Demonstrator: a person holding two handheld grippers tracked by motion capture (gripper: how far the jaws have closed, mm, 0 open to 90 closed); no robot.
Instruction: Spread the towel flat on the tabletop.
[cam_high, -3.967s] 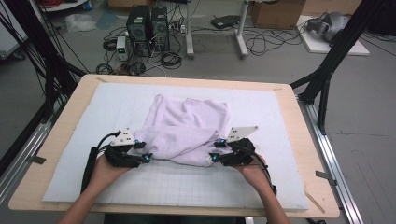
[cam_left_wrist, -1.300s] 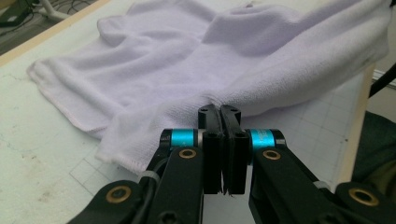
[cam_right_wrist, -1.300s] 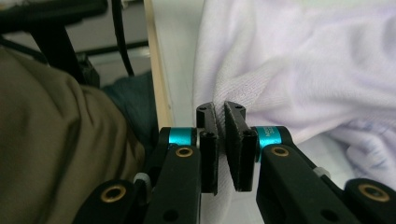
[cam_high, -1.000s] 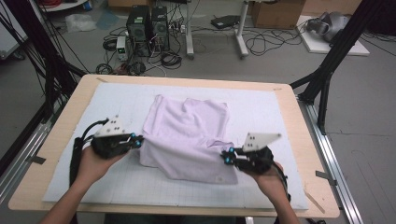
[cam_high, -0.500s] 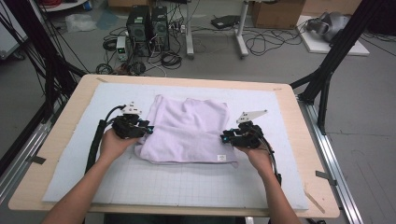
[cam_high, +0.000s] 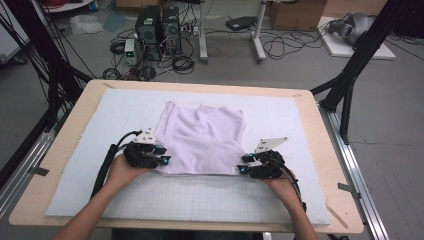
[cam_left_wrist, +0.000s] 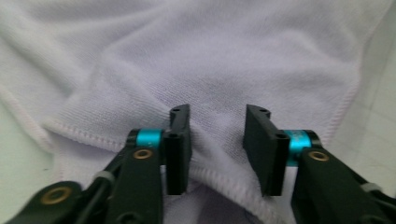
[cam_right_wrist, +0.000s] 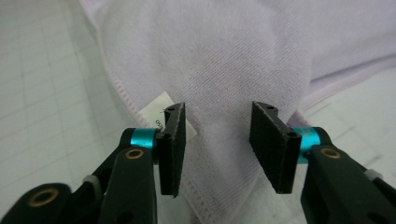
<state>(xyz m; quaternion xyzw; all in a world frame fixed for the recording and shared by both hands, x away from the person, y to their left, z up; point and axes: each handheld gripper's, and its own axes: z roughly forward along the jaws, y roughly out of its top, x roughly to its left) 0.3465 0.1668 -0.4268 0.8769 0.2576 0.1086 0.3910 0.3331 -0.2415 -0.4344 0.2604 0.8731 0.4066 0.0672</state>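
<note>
On the white mat (cam_high: 75, 165) lies a folded lilac towel (cam_high: 202, 137), soft, light and floppy; best pinched at its hemmed near corners, where the left gripper (cam_left_wrist: 217, 140) and right gripper (cam_right_wrist: 217, 140) wait, jaws apart.

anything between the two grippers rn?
Yes: the near edge of the lavender towel spans from left gripper to right gripper, seen in the high view.
</note>
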